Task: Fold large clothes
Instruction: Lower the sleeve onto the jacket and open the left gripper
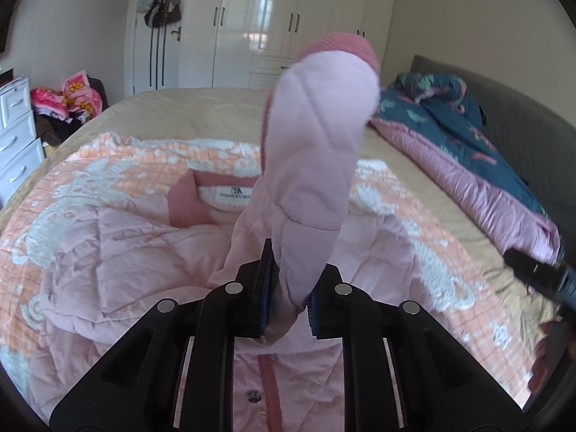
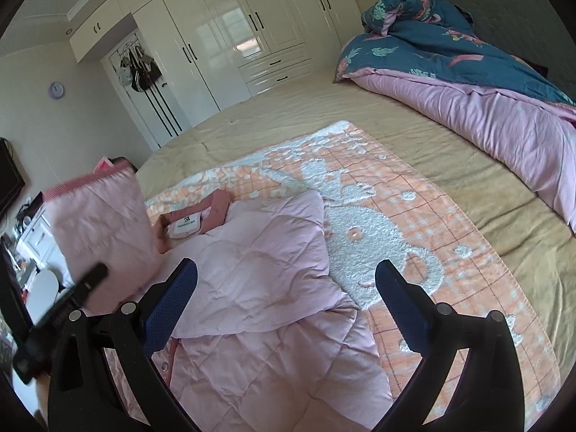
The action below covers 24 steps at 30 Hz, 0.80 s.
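The pink quilted jacket lies front-up on the orange and white blanket spread over the bed, its collar and label toward the wardrobe. The left tongs are pressed together on the jacket's sleeve, pinching it a little below the ribbed cuff so that the sleeve stands up between the pads with the cuff end flopping over the top. The right tongs are spread wide with nothing between them, hovering above the jacket's body, whose right side is already turned in over the front. The step in hand looks like bringing this sleeve across the chest. To do it well, I would carry the sleeve low and flat toward the jacket's middle, letting the cuff land first and pointing along the body rather than bunching at the collar. The quilted fabric is puffy and springy, so it will likely rebound; the free right tongs could press the shoulder fold while the left lets go. Release only once the sleeve rests fully on the jacket, and keep the blanket underneath from being dragged along.
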### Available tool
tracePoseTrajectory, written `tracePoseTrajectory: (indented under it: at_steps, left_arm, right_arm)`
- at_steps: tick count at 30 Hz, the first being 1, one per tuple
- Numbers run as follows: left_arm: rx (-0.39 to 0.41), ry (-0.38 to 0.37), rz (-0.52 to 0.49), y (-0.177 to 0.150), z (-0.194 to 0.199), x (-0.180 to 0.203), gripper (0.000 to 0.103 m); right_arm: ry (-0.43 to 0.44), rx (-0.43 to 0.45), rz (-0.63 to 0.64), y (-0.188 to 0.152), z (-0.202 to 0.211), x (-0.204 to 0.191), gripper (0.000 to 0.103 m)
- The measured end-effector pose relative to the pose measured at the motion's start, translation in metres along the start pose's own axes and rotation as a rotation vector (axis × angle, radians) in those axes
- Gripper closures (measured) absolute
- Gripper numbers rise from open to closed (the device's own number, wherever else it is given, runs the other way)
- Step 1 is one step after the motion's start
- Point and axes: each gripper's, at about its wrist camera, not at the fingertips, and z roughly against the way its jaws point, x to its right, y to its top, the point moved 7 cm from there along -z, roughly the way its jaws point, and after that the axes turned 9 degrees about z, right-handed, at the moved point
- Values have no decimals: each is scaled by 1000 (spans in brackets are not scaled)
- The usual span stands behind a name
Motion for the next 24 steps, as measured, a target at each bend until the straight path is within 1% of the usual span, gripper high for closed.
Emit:
tracePoseTrajectory:
  at_steps: [5, 10, 13, 16, 17, 19, 20, 21, 23, 24]
  left_arm:
    - [-20, 30, -66, -18, -10, 7, 94]
    - [-39, 74, -161, -37, -20, 13, 92]
    - [-68, 91, -220, -51, -28, 19, 89]
    - [-98, 101, -268, -63, -35, 23, 84]
    - [-107, 104, -282, -67, -37, 24, 80]
    - [-131, 109, -333, -76, -41, 29, 63]
    - [-151, 98, -351, -82, -42, 32, 41]
    - [-167, 90, -362, -86, -42, 33, 32]
    - [-198, 115, -408, -95, -41, 35, 31]
    - [-208, 114, -421, -99, -38, 35, 29]
  right_arm:
    - [18, 2, -8, 0, -1, -3, 4]
    - [37, -6, -7, -2, -5, -7, 4]
    - [52, -18, -17, -4, -10, -8, 4]
    - [51, -25, -22, -6, -13, -7, 4]
    - [54, -29, -25, -7, -14, -6, 4]
    - [55, -34, -31, -8, -16, -5, 4]
    - [55, -36, -31, -8, -17, -5, 4]
    - [49, -40, -29, -9, -18, -6, 4]
    - [46, -44, -26, -10, -18, -6, 4]
    - [41, -45, -22, -10, -19, -7, 4]
